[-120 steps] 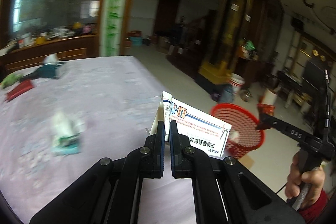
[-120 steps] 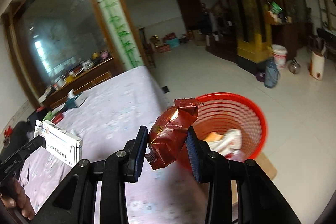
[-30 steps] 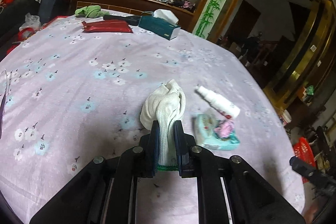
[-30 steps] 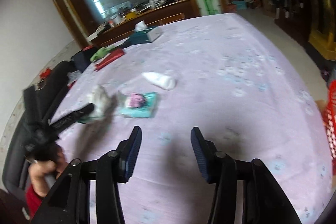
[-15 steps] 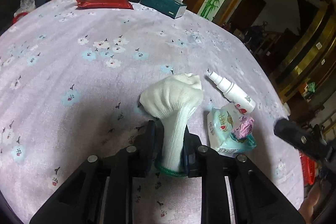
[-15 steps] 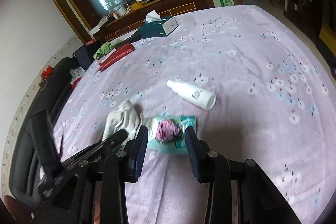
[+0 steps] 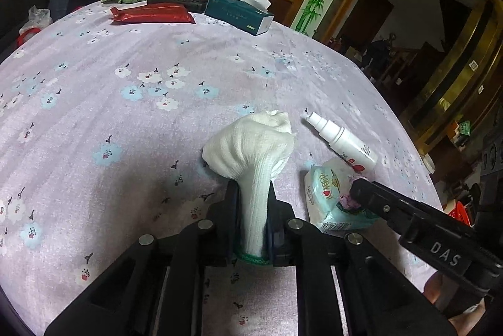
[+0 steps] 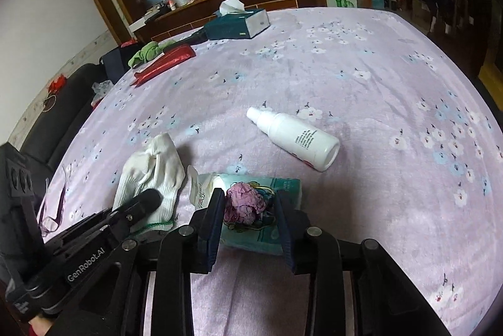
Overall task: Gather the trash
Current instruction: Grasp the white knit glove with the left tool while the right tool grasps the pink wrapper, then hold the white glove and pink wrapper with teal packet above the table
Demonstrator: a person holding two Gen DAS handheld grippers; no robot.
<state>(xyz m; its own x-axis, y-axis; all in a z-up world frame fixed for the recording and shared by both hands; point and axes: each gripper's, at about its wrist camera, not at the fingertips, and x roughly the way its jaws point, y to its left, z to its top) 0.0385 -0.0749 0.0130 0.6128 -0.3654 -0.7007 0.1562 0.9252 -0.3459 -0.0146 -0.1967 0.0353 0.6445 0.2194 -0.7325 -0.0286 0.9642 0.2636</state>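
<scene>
Mid-table, left claw (image 7: 251,204) pinches white glove (image 7: 251,144); right claw (image 8: 250,210) seemingly brackets pink wad (image 8: 243,204), ungripped.

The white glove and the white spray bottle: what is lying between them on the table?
In the right wrist view, only bare flowered tablecloth lies between the white glove and the white spray bottle; the tissue pack sits nearer the camera.

Both earlier loads are gone: the left gripper (image 7: 252,207) now pinches a white knit glove (image 7: 251,147), and the right gripper (image 8: 250,211) has closed in around a crumpled pink paper wad (image 8: 243,202).
</scene>
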